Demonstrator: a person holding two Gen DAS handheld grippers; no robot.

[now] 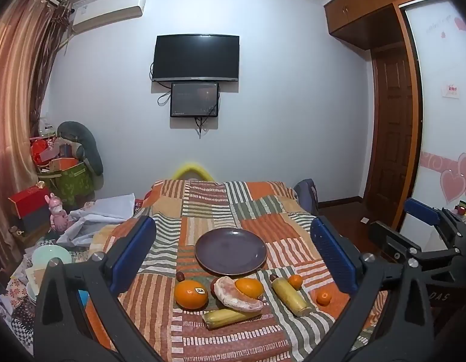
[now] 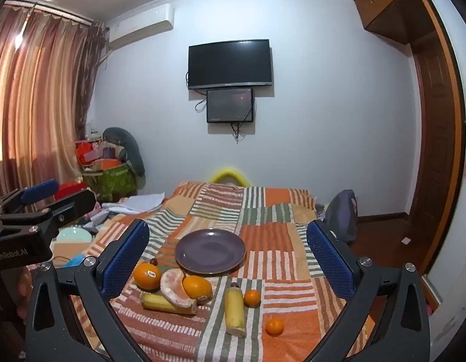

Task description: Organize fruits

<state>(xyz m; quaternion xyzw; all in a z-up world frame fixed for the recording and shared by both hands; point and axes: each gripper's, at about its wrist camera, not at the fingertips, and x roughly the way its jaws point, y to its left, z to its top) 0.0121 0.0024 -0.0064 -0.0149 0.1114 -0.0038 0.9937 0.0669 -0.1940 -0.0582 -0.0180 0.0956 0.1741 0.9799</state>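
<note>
Blue-padded left tongs (image 1: 233, 259) and right tongs (image 2: 227, 259) gape wide, holding nothing. Beyond them the plate (image 2: 184, 256) sits bare — oranges (image 2: 147, 275), bananas (image 2: 234, 310) and pomelo piece (image 2: 172, 286) all lie on the quilt (image 2: 278, 241) just before it. Nothing sorted yet — everything left.

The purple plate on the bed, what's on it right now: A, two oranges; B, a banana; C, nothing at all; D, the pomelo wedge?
C: the purple plate shows only its bare surface, while the big oranges, bananas and pomelo wedge all lie on the striped blanket in front of it.
</note>
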